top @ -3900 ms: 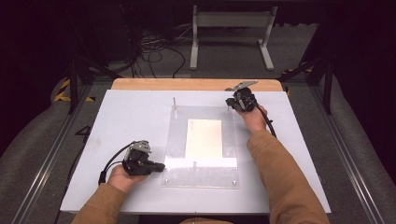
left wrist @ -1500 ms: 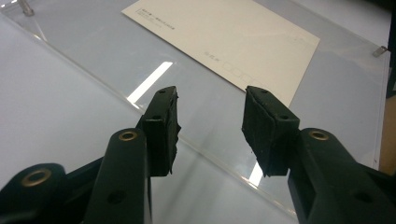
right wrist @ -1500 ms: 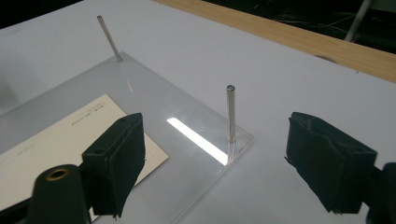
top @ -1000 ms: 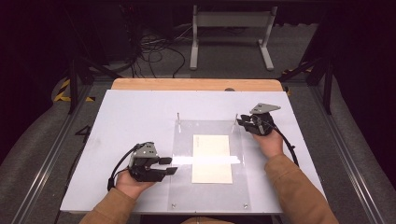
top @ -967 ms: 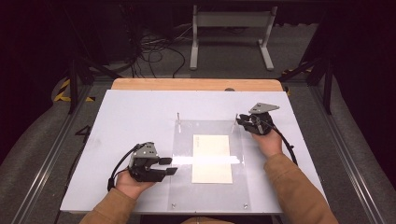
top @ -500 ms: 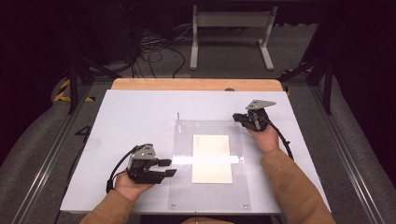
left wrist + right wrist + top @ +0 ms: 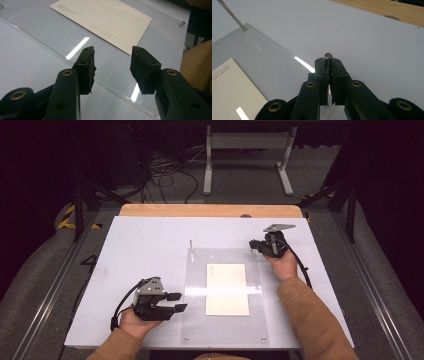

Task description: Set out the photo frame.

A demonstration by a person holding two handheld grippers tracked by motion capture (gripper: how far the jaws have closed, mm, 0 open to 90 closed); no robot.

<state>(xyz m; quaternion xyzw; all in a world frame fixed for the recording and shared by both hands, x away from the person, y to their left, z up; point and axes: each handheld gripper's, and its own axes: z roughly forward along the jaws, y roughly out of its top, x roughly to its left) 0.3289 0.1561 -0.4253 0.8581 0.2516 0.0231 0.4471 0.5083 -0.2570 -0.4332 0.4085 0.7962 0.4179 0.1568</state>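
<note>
High view. A clear acrylic plate (image 7: 225, 295) lies on the white tabletop (image 7: 150, 245), with a cream card (image 7: 227, 289) under or in it near the middle. Thin metal pins stand at the plate's far corners; the far-left pin (image 7: 190, 243) stands free. The right gripper (image 7: 256, 245) sits at the plate's far-right corner, jaws drawn together there. The left gripper (image 7: 176, 302) rests at the plate's near-left edge, its jaws apart and pointing toward the plate, tips just at that edge.

Left gripper view. The left gripper (image 7: 112, 67) has its two black jaws partly open with nothing between the pads. The plate's edge (image 7: 50, 47) runs diagonally beneath and past the jaw tips; whether the tips touch it cannot be told. The card (image 7: 105, 21) lies well beyond the jaws. A small metal pin (image 7: 182, 24) sits at the plate's far corner.

Right gripper view. The right gripper (image 7: 328, 62) has just been closing, and its jaws are now clamped on a thin upright screw pin (image 7: 328, 56), whose round head shows just above the pads. The plate's corner lies directly below the jaws. The other far pin (image 7: 230, 15) leans at the upper left corner of the plate. A corner of the card (image 7: 232, 90) shows at lower left, apart from the jaws.
</note>
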